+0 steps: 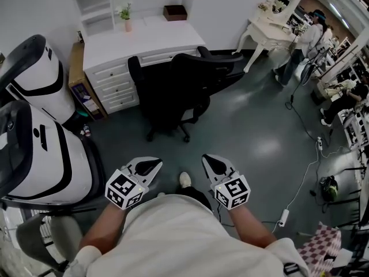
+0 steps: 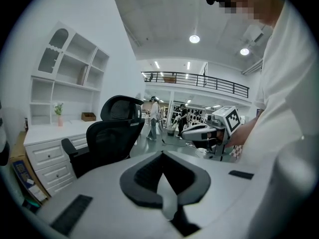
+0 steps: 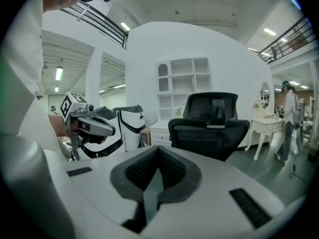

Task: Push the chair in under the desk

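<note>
A black office chair (image 1: 179, 91) stands in front of the white desk (image 1: 144, 39), turned at an angle with its back toward me and its seat outside the desk. My left gripper (image 1: 151, 165) and right gripper (image 1: 212, 163) are held side by side in front of my body, well short of the chair, both shut with nothing between the jaws. In the left gripper view the chair (image 2: 112, 138) stands ahead left, with the right gripper (image 2: 199, 132) beside it. In the right gripper view the chair (image 3: 209, 128) is straight ahead, and the left gripper (image 3: 94, 126) shows at left.
Two large white-and-black machines (image 1: 34, 149) stand close at my left. A wooden side cabinet (image 1: 78, 79) flanks the desk. A plant pot (image 1: 127, 16) and brown box (image 1: 174, 11) sit on the desk. At the right stand a white vanity table (image 1: 271, 25), people (image 1: 305, 45) and floor cables (image 1: 282, 217).
</note>
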Demonstrator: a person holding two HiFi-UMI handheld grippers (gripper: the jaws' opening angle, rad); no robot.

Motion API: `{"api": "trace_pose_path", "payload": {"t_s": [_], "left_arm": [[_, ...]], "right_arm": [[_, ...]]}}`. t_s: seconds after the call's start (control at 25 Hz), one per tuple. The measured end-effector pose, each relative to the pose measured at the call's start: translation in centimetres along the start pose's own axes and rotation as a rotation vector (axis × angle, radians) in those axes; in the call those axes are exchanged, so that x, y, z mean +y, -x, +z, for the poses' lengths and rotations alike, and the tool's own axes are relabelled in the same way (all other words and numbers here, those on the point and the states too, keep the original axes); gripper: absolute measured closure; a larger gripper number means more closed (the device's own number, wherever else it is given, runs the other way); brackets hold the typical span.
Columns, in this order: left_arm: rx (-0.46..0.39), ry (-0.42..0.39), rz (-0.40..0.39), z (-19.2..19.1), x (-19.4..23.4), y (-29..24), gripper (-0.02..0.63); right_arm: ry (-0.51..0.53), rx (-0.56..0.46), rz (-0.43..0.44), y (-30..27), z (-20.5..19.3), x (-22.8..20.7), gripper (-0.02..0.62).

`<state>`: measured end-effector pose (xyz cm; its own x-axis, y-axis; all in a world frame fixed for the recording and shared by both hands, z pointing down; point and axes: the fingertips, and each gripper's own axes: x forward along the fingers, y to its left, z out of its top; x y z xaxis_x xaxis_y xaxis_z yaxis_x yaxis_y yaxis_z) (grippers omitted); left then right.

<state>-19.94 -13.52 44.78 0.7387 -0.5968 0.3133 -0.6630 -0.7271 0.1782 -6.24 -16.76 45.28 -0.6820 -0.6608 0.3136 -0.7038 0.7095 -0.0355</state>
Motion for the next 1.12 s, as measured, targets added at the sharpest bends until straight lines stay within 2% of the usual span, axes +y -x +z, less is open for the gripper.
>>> {"api": "trace_pose_path", "payload": {"t_s": [0.4,0.64,1.12], "left_arm": [[0.006,0.000,0.011,-0.5,-0.5,0.4,0.611],[0.007,-0.029,0.020,-0.5,-0.7,0.4,0.611],[0.011,-0.017,0.036,-0.8,-1.2,-0.4,0.611]], "right_arm": [[-0.015,-0.015,0.023,0.7,-0.5,1.1,0.591],[-0.027,-0.013,0.030,1.2,-0.9,1.7,0.591],[-0.036,-0.010,0.051,2.5,-1.8,1.6,0.591]]}}
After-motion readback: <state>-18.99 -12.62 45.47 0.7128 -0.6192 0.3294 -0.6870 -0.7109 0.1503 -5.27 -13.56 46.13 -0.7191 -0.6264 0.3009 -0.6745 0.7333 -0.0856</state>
